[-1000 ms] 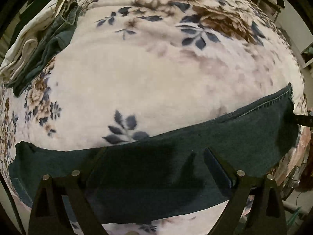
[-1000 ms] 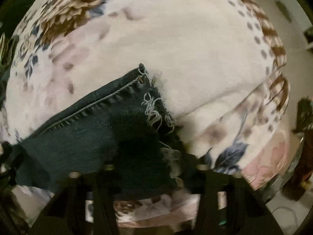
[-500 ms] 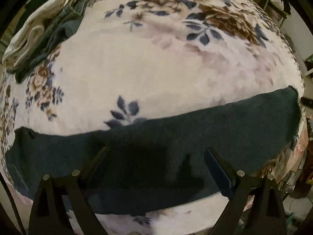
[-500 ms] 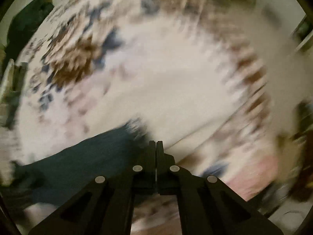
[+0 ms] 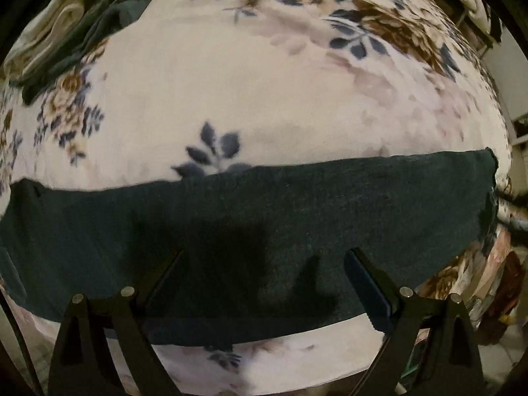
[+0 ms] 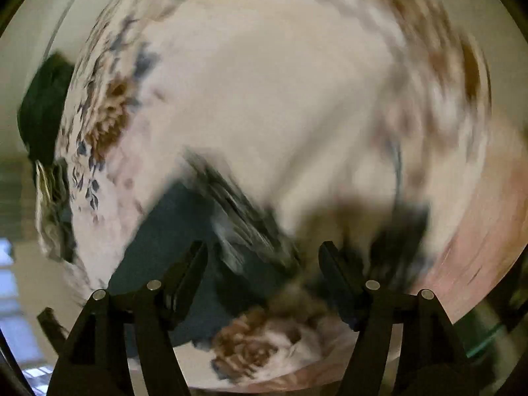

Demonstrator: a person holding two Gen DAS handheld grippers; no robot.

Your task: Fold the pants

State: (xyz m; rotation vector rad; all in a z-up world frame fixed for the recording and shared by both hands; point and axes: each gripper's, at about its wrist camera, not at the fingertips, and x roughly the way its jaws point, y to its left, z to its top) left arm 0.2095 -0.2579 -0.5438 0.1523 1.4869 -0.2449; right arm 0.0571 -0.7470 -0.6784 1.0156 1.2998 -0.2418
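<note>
Two views show dark pants [image 5: 264,224] lying as a flat band across a flowered blanket [image 5: 247,82]. From the left wrist, the left claw [image 5: 264,260] stands apart above the cloth, gripping nothing. From the right wrist, blurred, the right claw [image 6: 262,254] is opening over the frayed pants end [image 6: 231,231], pads off it.

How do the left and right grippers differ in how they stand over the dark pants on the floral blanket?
The left gripper hangs over the flat middle of the dark pants; the right gripper hangs over their frayed leg end. The left wrist view is sharp, while the right wrist view is smeared by motion. The left gripper's jaws stand wide; the right gripper's jaws are opening. Both are spread, pinch no cloth, and look down on the floral blanket.
</note>
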